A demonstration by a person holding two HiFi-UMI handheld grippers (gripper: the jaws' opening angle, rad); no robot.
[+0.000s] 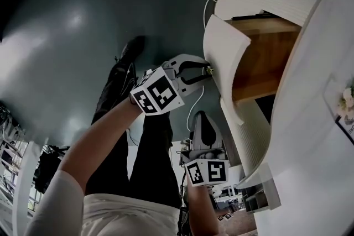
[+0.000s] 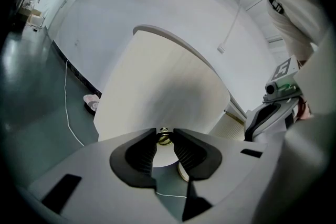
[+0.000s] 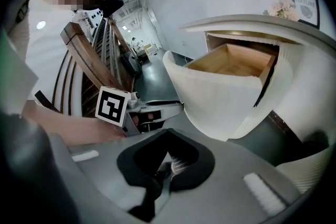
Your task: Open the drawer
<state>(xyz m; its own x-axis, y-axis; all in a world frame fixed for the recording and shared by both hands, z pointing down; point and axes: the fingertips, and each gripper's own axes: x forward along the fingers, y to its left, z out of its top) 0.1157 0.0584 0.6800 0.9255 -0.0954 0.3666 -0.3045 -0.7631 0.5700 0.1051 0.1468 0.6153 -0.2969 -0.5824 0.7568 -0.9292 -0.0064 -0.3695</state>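
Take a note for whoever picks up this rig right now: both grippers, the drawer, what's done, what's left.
Left gripper: shut on the small brass knob on the drawer front.
Right gripper: shut, empty, clear of the drawer.
Drawer: partly out of the white cabinet, wooden inside showing.
Done: knob gripped, drawer open partway.
Left: probably pull further, then release.

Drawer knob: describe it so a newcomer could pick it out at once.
Find the white curved cabinet and its pulled-out drawer with a wooden inside. On the drawer's white front sits the knob: small, brassy, the only metal part there, pinched by the left gripper.
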